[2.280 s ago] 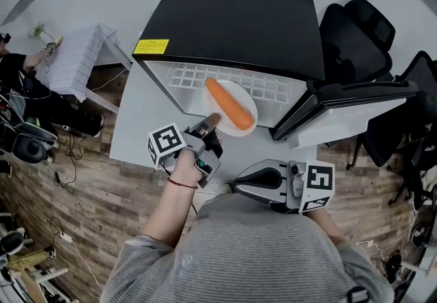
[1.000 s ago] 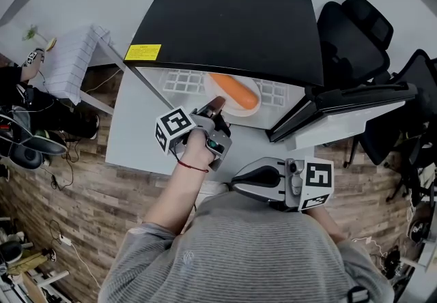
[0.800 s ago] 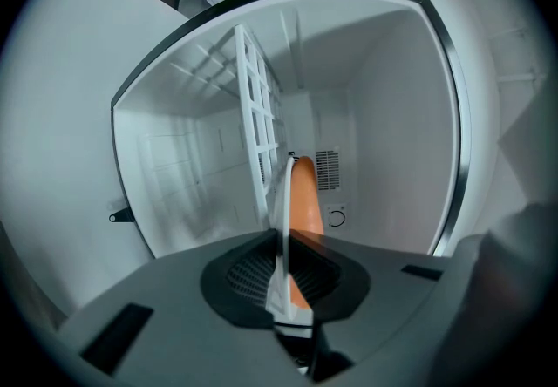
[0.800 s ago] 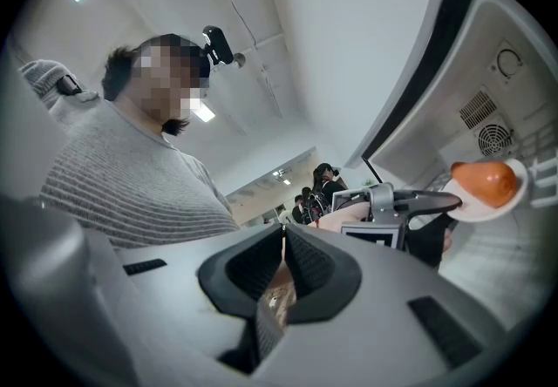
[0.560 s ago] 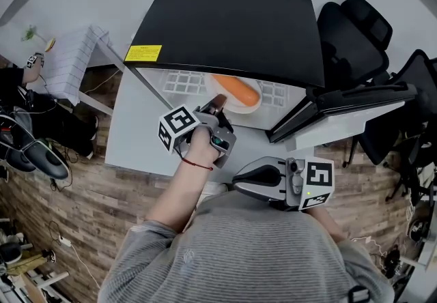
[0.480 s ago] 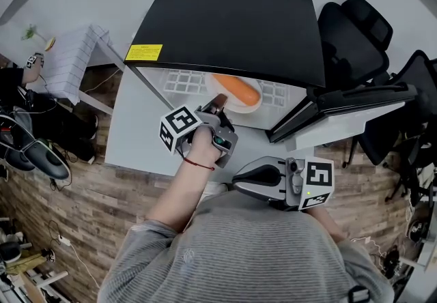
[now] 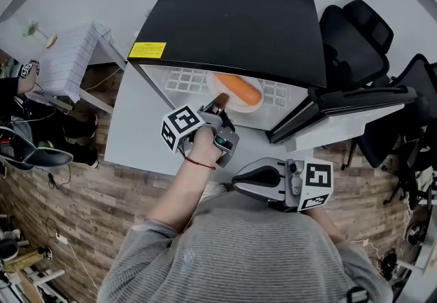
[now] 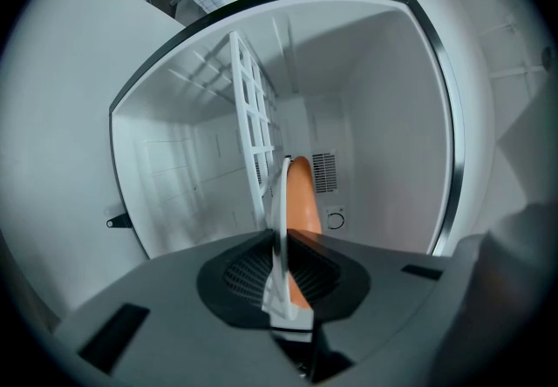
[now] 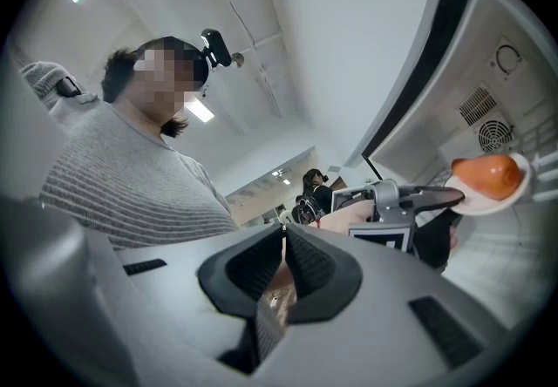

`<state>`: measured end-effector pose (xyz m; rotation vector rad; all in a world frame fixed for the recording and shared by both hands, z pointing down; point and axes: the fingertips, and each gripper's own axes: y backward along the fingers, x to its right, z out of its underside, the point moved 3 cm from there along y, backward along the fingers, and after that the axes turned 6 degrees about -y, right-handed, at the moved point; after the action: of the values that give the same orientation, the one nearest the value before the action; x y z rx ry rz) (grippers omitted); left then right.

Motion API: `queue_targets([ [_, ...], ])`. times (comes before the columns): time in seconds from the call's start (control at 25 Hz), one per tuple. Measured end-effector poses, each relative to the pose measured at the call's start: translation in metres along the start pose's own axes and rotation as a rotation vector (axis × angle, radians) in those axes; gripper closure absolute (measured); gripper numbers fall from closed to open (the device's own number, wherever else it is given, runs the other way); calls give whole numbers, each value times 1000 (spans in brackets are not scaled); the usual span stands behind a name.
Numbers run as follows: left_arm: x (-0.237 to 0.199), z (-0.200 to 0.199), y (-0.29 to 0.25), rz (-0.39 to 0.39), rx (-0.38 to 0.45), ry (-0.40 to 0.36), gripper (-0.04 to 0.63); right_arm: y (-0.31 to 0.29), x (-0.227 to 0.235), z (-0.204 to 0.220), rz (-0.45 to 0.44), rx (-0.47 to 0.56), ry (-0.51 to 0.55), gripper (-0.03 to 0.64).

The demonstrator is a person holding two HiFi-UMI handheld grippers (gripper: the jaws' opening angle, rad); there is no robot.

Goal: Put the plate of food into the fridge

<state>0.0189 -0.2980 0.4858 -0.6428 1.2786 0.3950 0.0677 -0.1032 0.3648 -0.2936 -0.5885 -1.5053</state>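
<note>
Plate [image 7: 229, 106] with orange food [image 7: 239, 89] is inside the open fridge [image 7: 232, 22], over its wire shelf [image 7: 183, 80], its near rim pinched by the left gripper [image 7: 220, 102]. Right gripper [image 7: 239, 180], jaws together and empty, hangs by the person's torso.

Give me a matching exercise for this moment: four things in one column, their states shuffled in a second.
Things:
1. white round plate
2. long orange food
3. right gripper
4. white-lined fridge door

States:
A. standing open
B. lying on the plate
C. jaws together, nothing held
D. rim clamped by the left gripper

Pairs: 1-D, 2-B, 3-C, 4-A
</note>
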Motion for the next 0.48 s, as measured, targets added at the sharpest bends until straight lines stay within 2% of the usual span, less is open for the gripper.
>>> queue_targets([
  [0.08,2,0,0,17,-9,-10,550,1,-1,0,2,2,1,601],
  [0.2,8,0,0,44,-25,-30,492,1,-2,1,0,3,-4,601],
  [0.48,7,-1,1,46,-30,-34,486,0,-4,2,-1,1,-4,602],
])
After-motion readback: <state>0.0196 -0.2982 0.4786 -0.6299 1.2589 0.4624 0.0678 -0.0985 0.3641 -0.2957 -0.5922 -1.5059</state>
